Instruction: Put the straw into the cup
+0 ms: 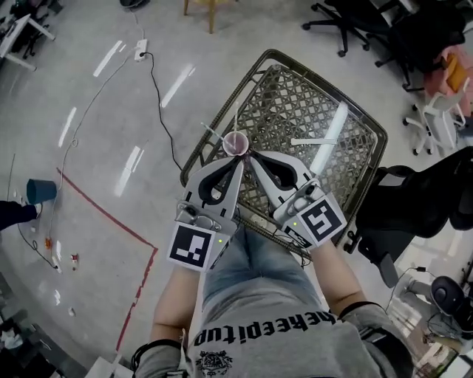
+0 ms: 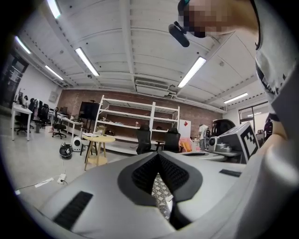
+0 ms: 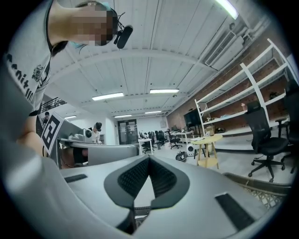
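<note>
A small cup [image 1: 236, 144] with a pink rim stands near the front left edge of the lattice-top table [image 1: 295, 103]. A thin white straw [image 1: 236, 118] rises from the cup. A second thin white line slants off to its left; I cannot tell whether that is a reflection. My left gripper [image 1: 240, 161] and right gripper [image 1: 250, 156] meet tip to tip just in front of the cup. Both are shut with nothing seen between the pads. The left gripper [image 2: 158, 154] and the right gripper [image 3: 149, 158] each show closed jaws in their own views, where the cup is hidden.
A white strip [image 1: 307, 140] lies on the table to the right of the cup. A black office chair [image 1: 414, 199] stands close on the right, with more chairs [image 1: 347, 22] at the back. A cable [image 1: 159, 111], red floor tape [image 1: 103, 214] and a blue bucket [image 1: 41, 190] are on the left.
</note>
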`<move>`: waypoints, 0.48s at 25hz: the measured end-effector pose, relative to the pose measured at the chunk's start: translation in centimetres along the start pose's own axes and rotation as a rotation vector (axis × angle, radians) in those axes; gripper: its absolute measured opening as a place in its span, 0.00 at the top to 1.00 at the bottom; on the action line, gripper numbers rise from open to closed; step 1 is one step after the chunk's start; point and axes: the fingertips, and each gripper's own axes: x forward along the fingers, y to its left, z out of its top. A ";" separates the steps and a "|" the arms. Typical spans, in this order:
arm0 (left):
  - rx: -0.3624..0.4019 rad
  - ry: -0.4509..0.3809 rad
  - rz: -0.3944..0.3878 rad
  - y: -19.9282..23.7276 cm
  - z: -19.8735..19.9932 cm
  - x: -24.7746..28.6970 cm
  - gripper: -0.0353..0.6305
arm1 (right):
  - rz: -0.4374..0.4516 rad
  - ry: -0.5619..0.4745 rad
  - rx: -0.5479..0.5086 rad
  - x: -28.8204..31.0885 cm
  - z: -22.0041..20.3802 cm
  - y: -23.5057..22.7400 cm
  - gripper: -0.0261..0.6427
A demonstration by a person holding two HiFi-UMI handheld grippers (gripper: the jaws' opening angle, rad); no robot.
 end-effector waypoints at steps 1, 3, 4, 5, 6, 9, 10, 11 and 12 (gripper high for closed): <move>0.003 -0.016 -0.005 -0.1 0.4 0.1 0.88 | -0.003 -0.002 -0.003 -0.2 0.3 0.1 0.97; 0.007 -0.045 -0.012 -0.1 1.1 0.2 0.88 | -0.009 -0.003 -0.014 -0.4 1.0 0.3 0.97; 0.007 -0.054 -0.015 -0.1 1.5 0.3 0.88 | -0.012 -0.004 -0.021 -0.4 1.4 0.4 0.97; 0.008 -0.057 -0.021 -0.1 1.7 0.3 0.88 | -0.017 -0.006 -0.027 -0.5 1.8 0.4 0.97; 0.010 -0.058 -0.029 -0.2 1.9 0.3 0.88 | -0.024 -0.008 -0.031 -0.7 2.1 0.4 0.97; 0.016 -0.085 -0.045 -0.4 2.8 0.5 0.88 | -0.039 -0.014 -0.035 -1.2 3.1 0.5 0.97; 0.017 -0.085 -0.049 -0.5 3.0 0.5 0.88 | -0.041 -0.015 -0.036 -1.3 3.4 0.5 0.97; 0.019 -0.079 -0.053 -0.6 3.1 0.5 0.88 | -0.043 -0.016 -0.038 -1.5 3.7 0.5 0.97; 0.020 -0.070 -0.059 -0.7 3.1 0.5 0.88 | -0.045 -0.018 -0.040 -1.6 4.0 0.5 0.97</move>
